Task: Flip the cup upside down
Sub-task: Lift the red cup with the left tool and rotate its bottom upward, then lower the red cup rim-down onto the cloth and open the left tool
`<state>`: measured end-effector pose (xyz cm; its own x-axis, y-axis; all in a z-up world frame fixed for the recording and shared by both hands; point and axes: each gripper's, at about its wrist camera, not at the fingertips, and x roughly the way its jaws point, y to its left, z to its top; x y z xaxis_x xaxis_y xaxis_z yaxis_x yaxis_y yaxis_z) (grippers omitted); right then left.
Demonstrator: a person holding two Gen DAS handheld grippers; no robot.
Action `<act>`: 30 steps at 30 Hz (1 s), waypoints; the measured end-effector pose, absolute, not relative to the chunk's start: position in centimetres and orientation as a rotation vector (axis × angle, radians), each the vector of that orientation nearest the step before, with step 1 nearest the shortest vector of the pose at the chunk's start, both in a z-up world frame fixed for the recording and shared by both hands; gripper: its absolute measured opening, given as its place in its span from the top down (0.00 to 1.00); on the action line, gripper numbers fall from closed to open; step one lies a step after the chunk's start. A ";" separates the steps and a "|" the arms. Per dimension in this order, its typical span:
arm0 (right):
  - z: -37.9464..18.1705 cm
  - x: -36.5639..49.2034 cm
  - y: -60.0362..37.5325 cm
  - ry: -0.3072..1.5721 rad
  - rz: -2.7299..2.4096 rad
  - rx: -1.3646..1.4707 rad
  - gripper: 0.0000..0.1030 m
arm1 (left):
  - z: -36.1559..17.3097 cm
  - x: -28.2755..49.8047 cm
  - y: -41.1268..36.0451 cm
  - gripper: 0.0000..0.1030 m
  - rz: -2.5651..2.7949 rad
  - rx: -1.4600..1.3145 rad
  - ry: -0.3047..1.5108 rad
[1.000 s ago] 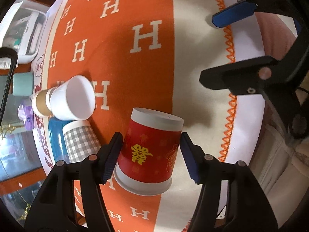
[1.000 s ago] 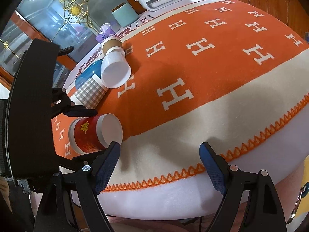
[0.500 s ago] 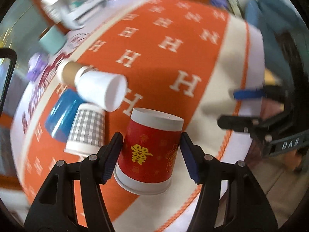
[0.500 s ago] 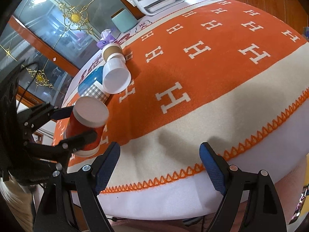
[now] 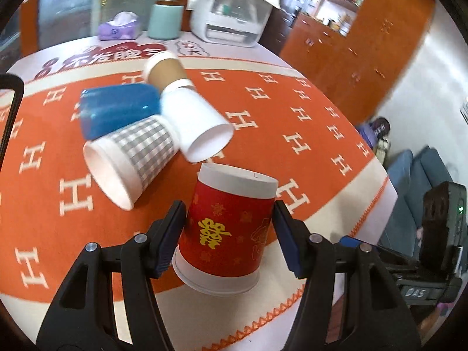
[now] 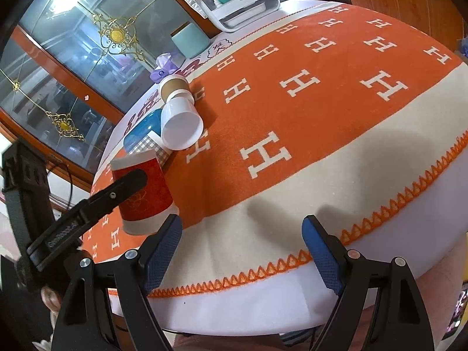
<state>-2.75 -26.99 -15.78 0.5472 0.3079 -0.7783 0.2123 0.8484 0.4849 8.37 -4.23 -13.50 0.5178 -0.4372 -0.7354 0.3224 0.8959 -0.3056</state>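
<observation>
Orange blanket (image 6: pixel 321 111) w/ white H letters covered the table. On it lay a pile of cups on their sides: blue cup (image 5: pixel 117 111), checked cup (image 5: pixel 137 155), white cup (image 5: pixel 196 125) & brown cup (image 5: pixel 165 71). The left gripper (image 5: pixel 229 231) had its jaws clamped on the red cup (image 5: pixel 228 228), held upside down, wide end low, near the front edge. The right gripper (image 6: pixel 241 251) had its jaws apart, w/ nothing between them.
</observation>
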 end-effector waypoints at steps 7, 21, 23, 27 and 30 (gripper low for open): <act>-15.9 -2.7 -26.5 1.003 0.080 0.585 0.17 | -14.6 6.0 -4.3 0.43 -0.442 -0.096 0.827; -15.4 -3.4 -25.4 1.001 0.093 0.543 0.17 | -15.3 3.3 -4.6 0.43 -0.443 -0.021 0.832; -15.3 -3.5 -25.4 1.000 0.095 0.540 0.17 | -15.8 3.3 -4.5 0.43 -0.456 -0.026 0.859; -15.2 -3.7 -25.5 0.998 0.097 0.540 0.17 | -15.9 3.0 -4.6 0.43 -0.459 -0.027 0.861; -15.2 -3.8 -25.5 0.997 0.098 0.539 0.17 | -15.9 2.9 -4.6 0.42 -0.460 -0.027 0.869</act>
<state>-3.76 -25.48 -15.15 0.5502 0.3189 -0.7717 0.1630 0.8654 0.4738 2.93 -4.59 -15.94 0.5544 -0.4001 -0.7297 0.3788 0.9021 -0.2068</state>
